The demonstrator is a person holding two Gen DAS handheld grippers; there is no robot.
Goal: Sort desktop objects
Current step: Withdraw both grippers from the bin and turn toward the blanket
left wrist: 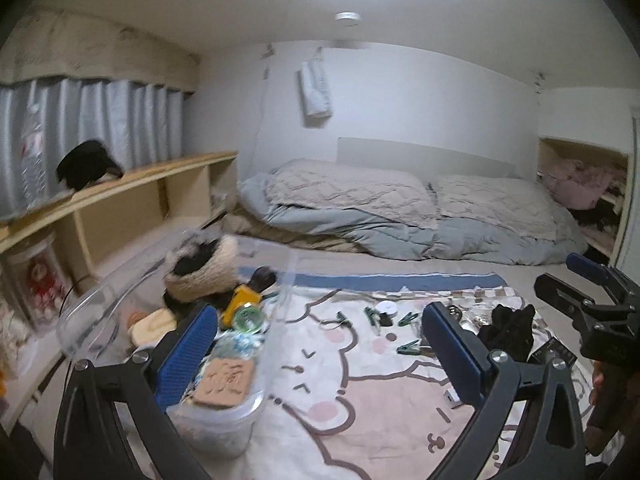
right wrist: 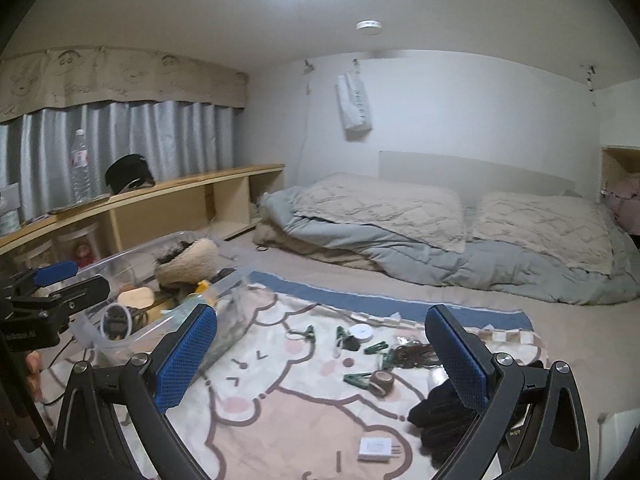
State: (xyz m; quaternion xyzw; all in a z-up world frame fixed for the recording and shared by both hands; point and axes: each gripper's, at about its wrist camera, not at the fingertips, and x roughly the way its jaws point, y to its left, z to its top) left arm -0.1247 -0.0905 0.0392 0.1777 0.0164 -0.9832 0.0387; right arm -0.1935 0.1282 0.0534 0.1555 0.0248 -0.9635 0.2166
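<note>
- Both the left gripper [left wrist: 320,344] and the right gripper [right wrist: 322,354] were held released, jaws spread wide, with nothing between the blue pads.
- A clear plastic storage bin [left wrist: 276,312], already partly filled with a fluffy beige-and-black plush [left wrist: 202,270] among other items, was seen at about ten o'clock of the left gripper.
- Loose objects were left on the pink cartoon-print blanket [right wrist: 280,408]: green plastic clothespins [right wrist: 356,378], a white round tape roll [right wrist: 362,332], a crumpled black cloth [right wrist: 444,408] and a white plug adapter [right wrist: 376,449].
- The step was judged to be a reach between picks.
- Next, the right gripper would need lowering around the black cloth at five o'clock, then closing.
</note>
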